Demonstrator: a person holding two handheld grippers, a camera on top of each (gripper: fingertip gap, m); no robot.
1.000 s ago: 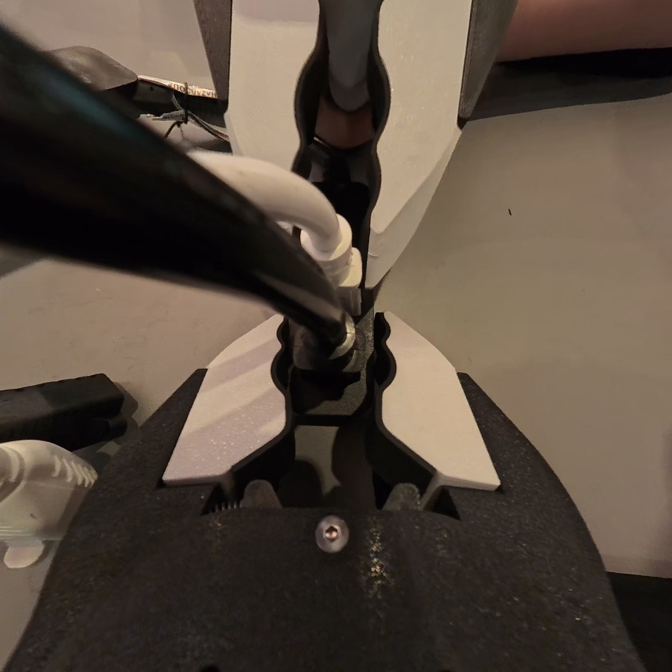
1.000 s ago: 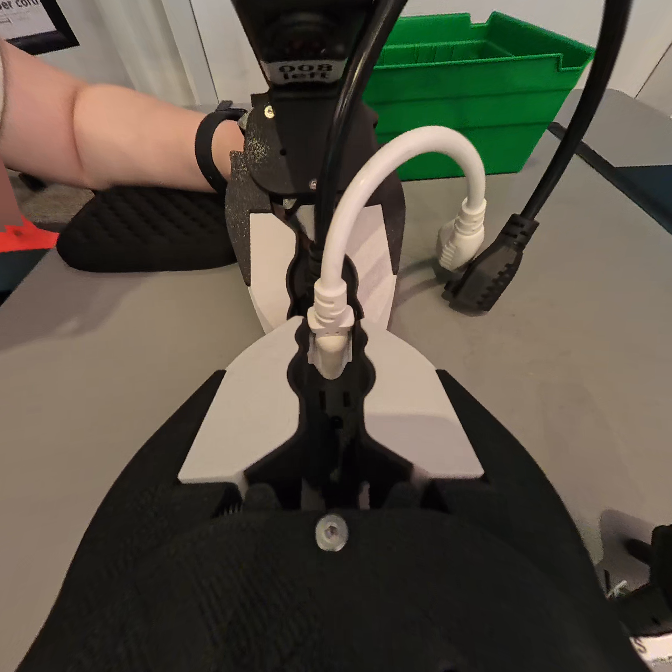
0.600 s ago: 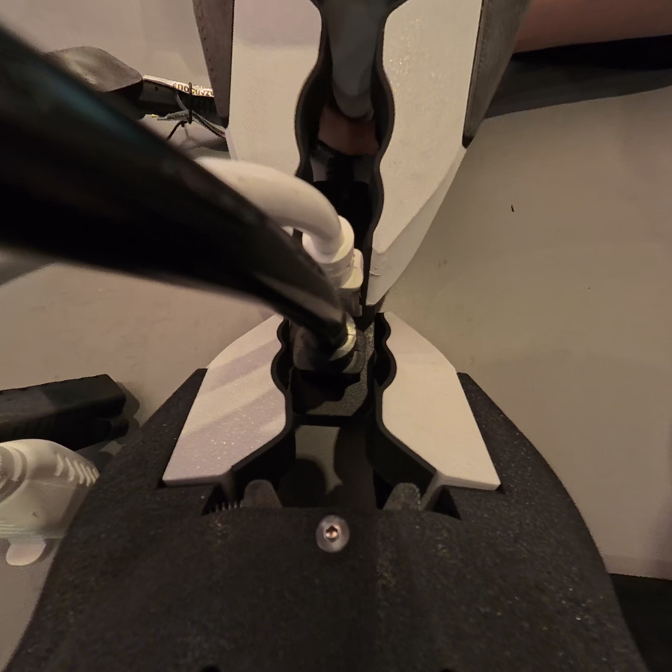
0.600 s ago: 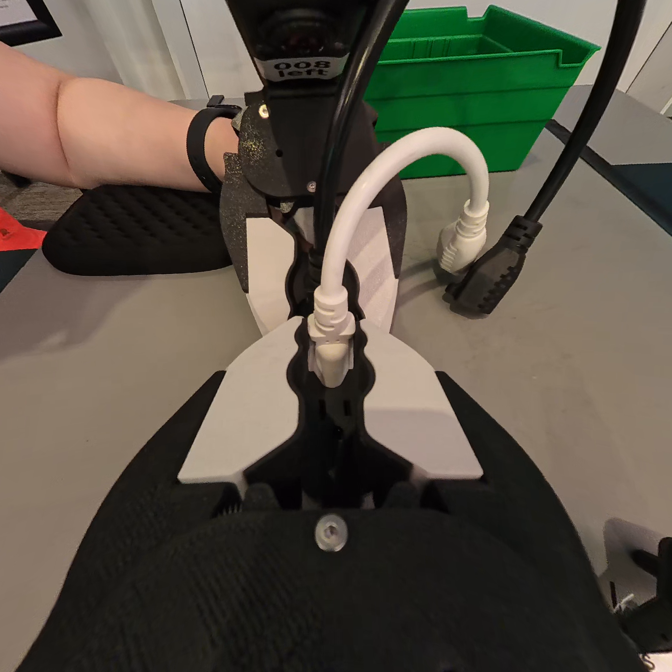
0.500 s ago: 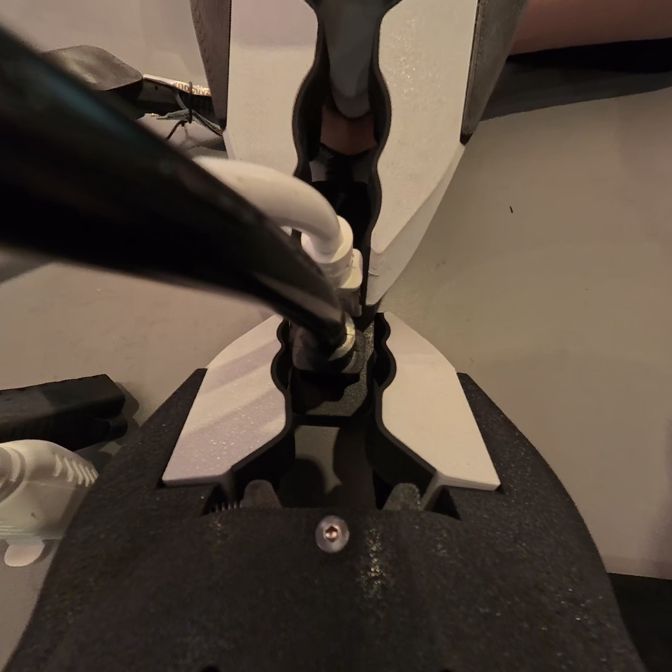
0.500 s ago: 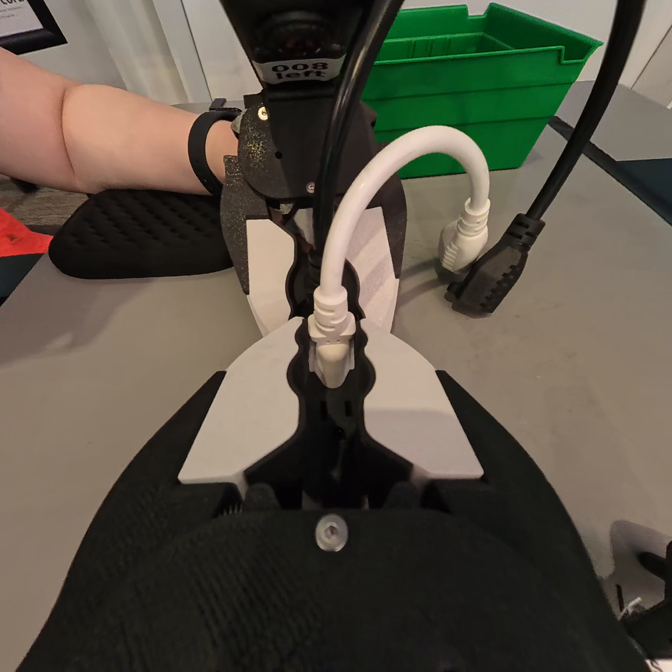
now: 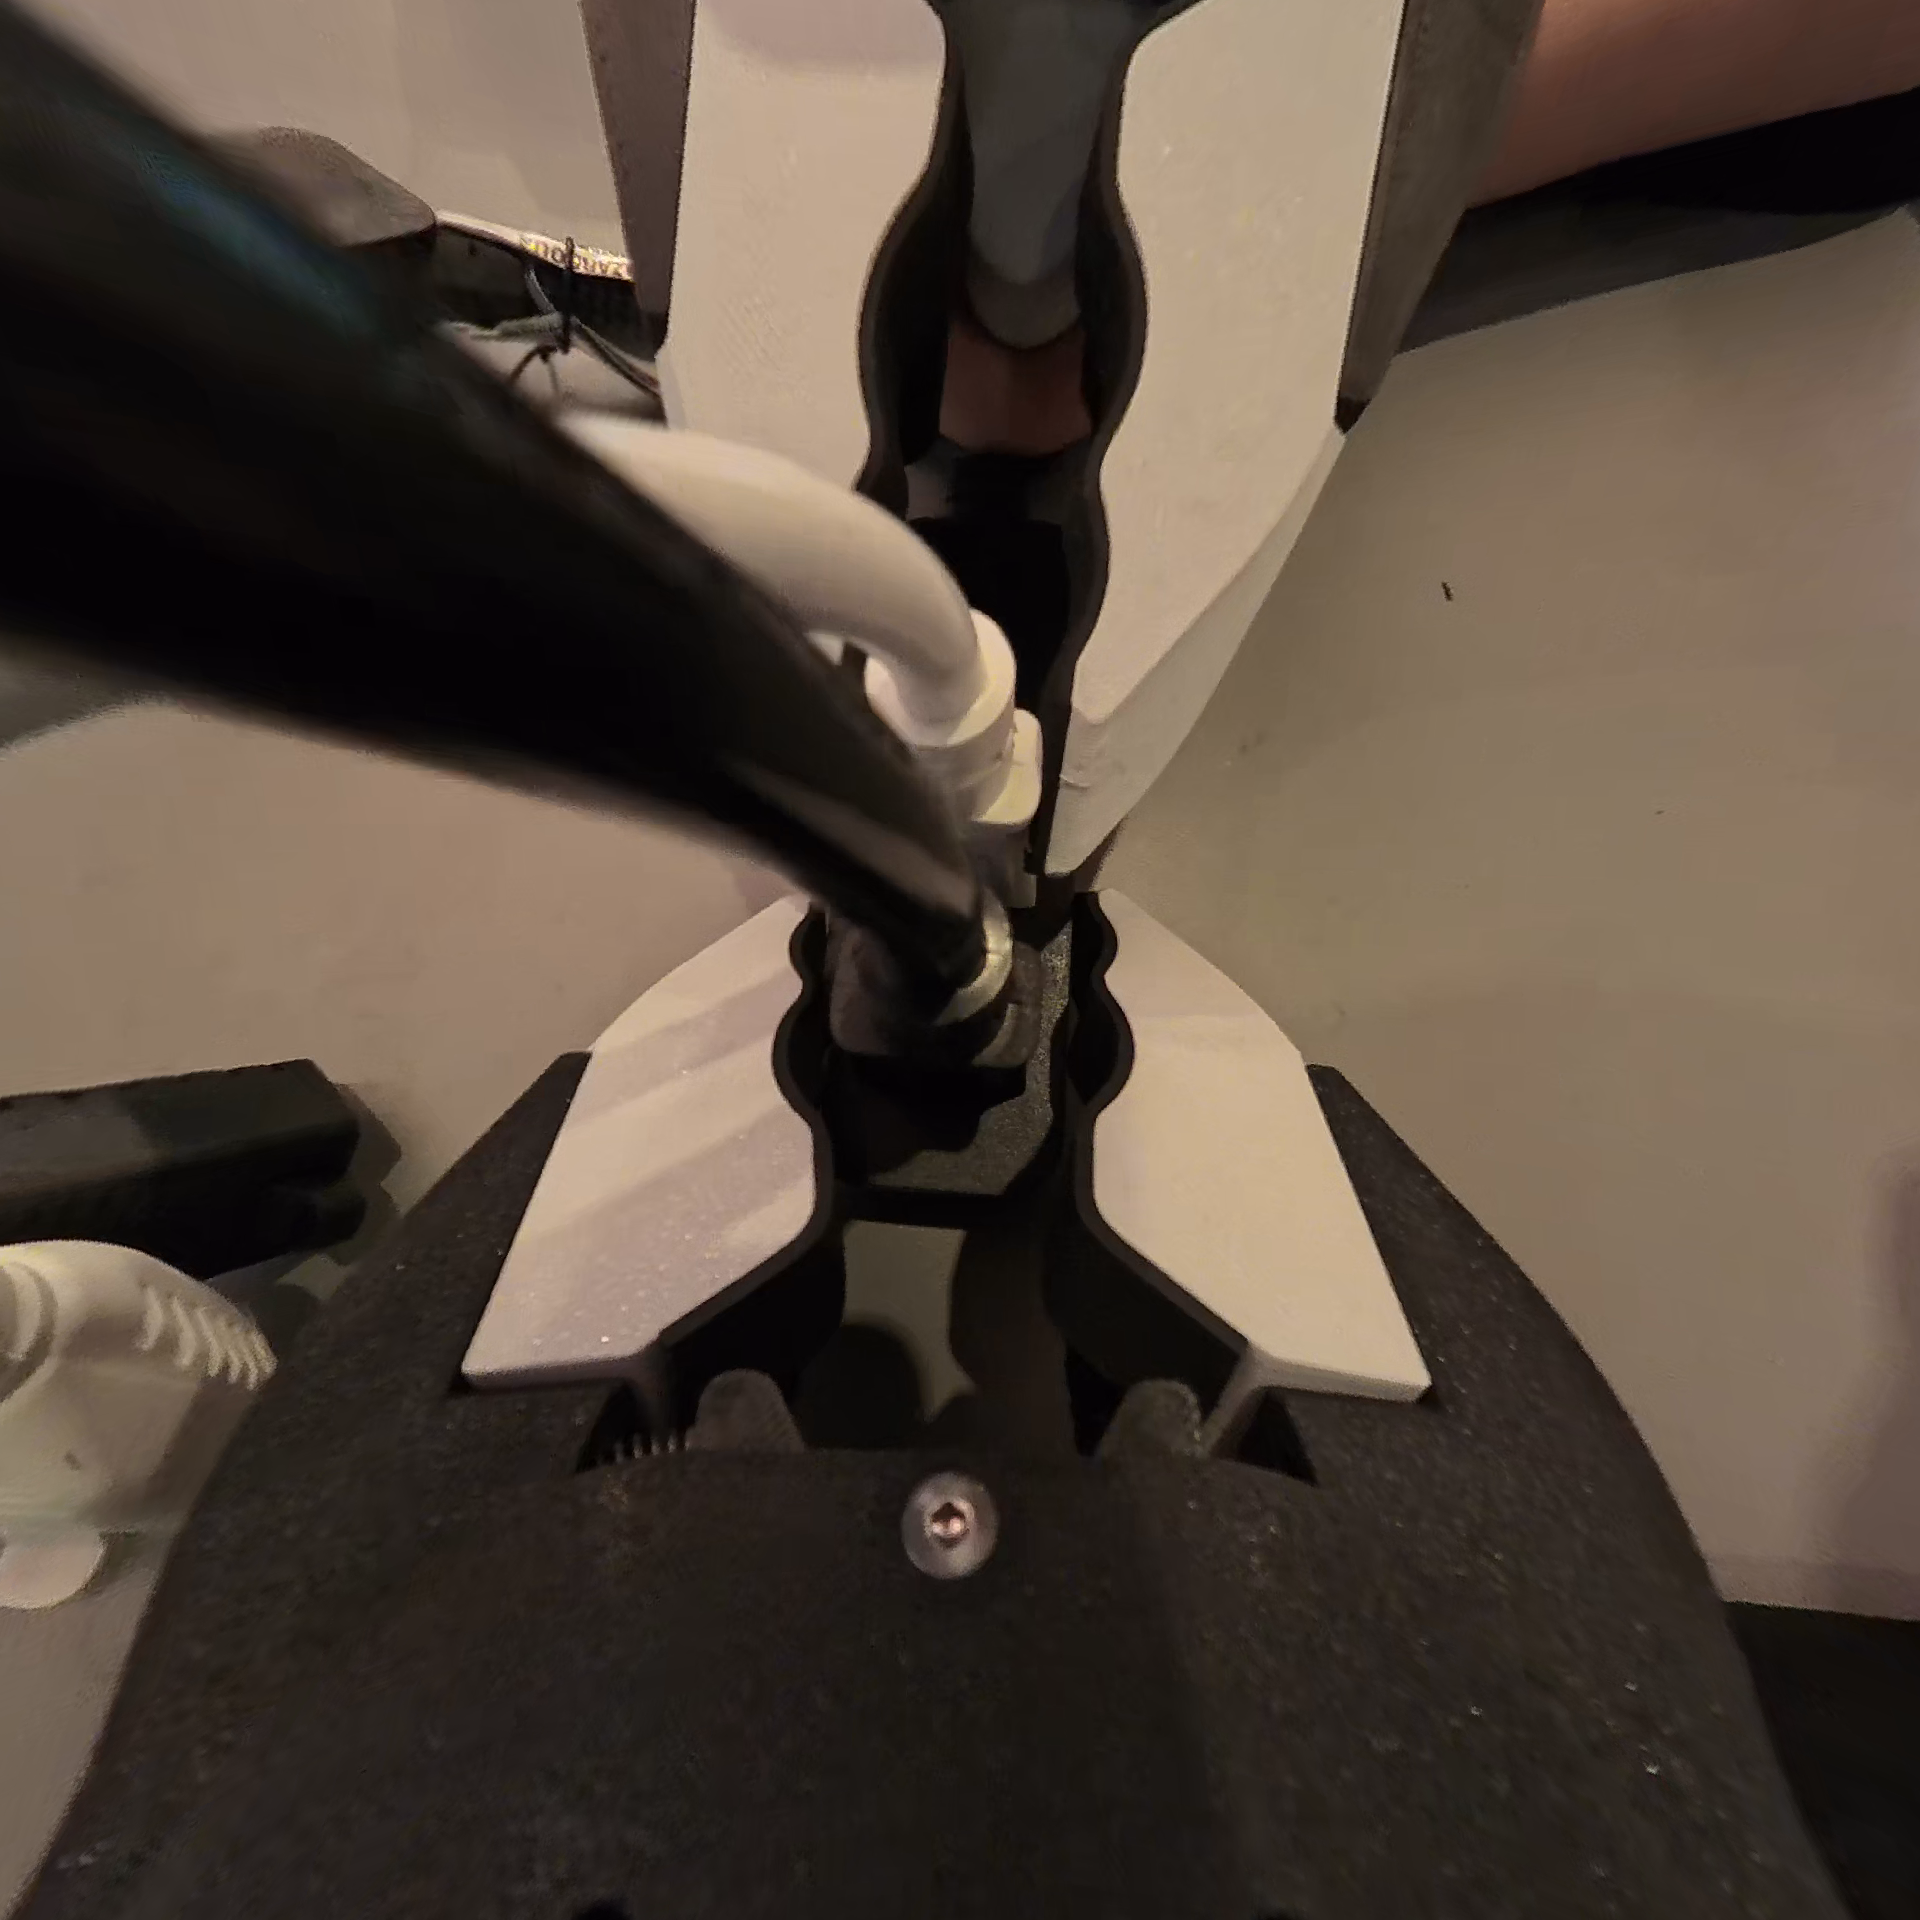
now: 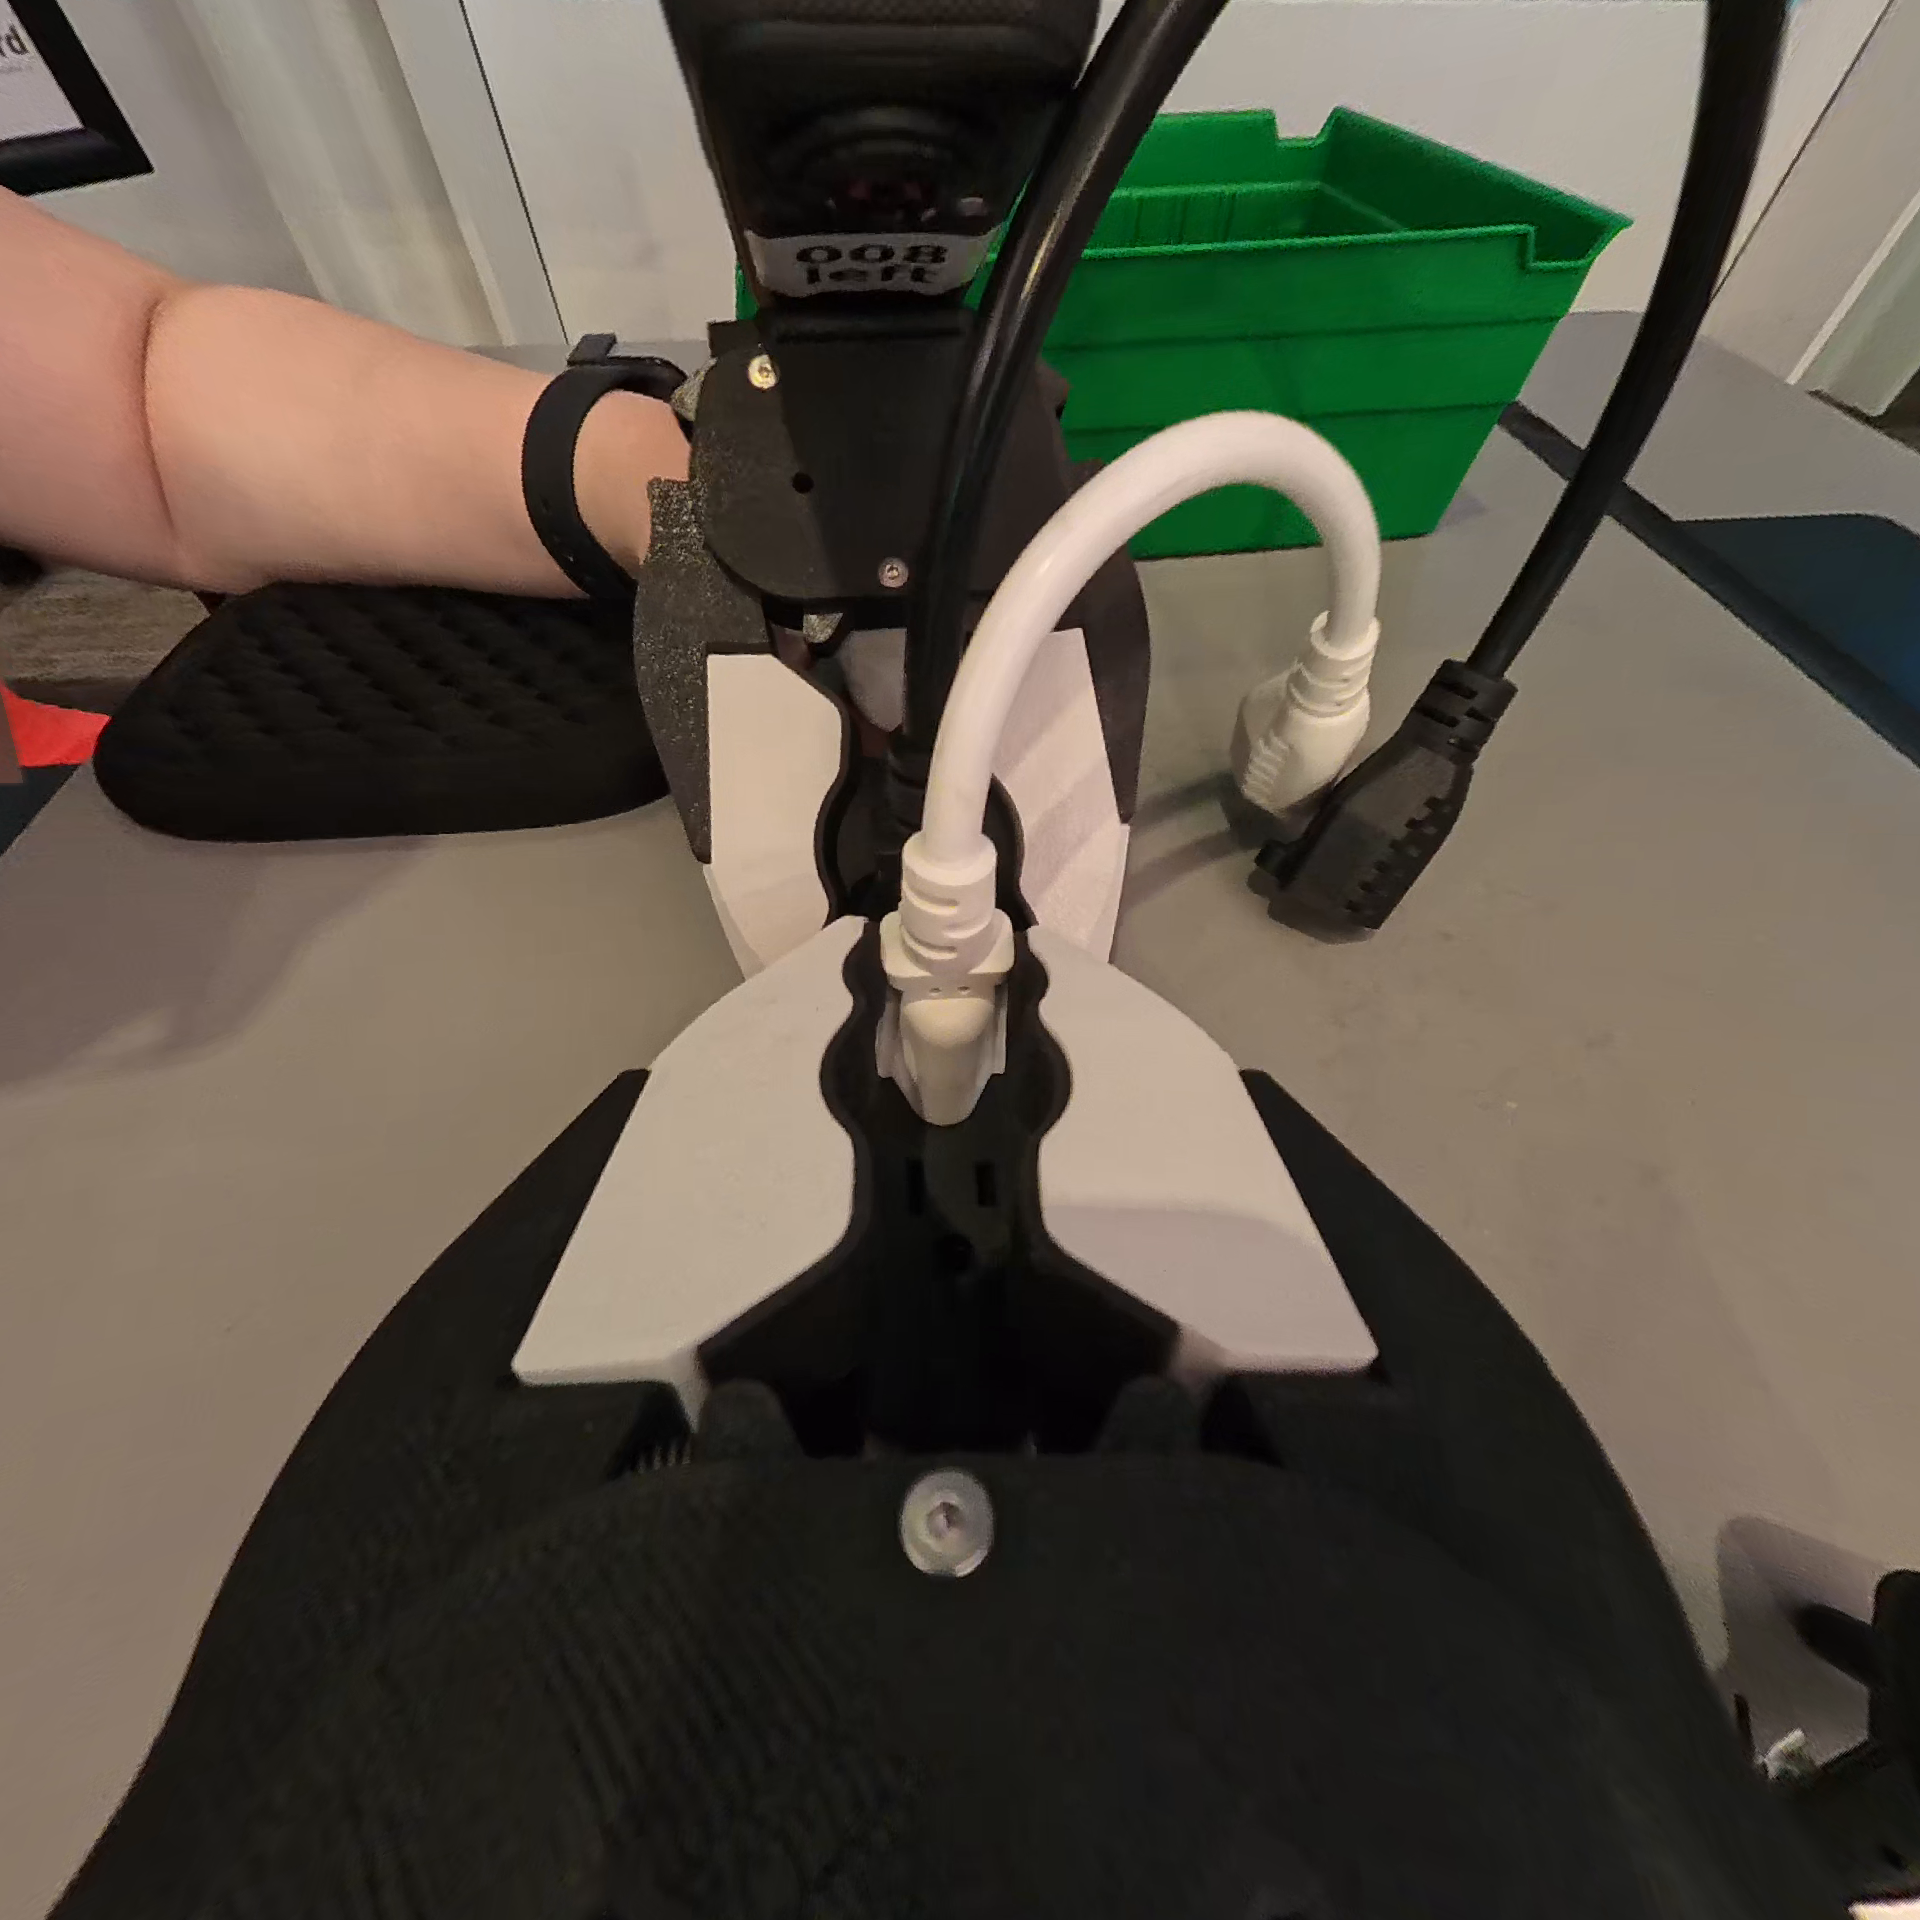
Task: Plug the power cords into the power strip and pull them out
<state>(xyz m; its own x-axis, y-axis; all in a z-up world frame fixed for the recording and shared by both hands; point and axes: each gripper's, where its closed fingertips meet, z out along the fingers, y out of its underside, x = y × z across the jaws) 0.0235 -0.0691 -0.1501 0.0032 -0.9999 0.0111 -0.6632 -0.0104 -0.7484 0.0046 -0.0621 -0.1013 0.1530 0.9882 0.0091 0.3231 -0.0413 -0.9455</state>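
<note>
Left wrist view: over a pale grey tabletop point(image 7: 1558, 831), the left tool point(image 7: 951, 997) is clamped on the black power strip's point(image 7: 935, 1039) cable end, bracing it.

Right wrist view: the right tool point(image 8: 940, 1039), levelled opposite, is clamped on the white plug point(image 8: 940, 1029), seated in the strip, judged ready for extraction.

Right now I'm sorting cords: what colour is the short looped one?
White; the short looped cord shows best in the right wrist view.
</note>
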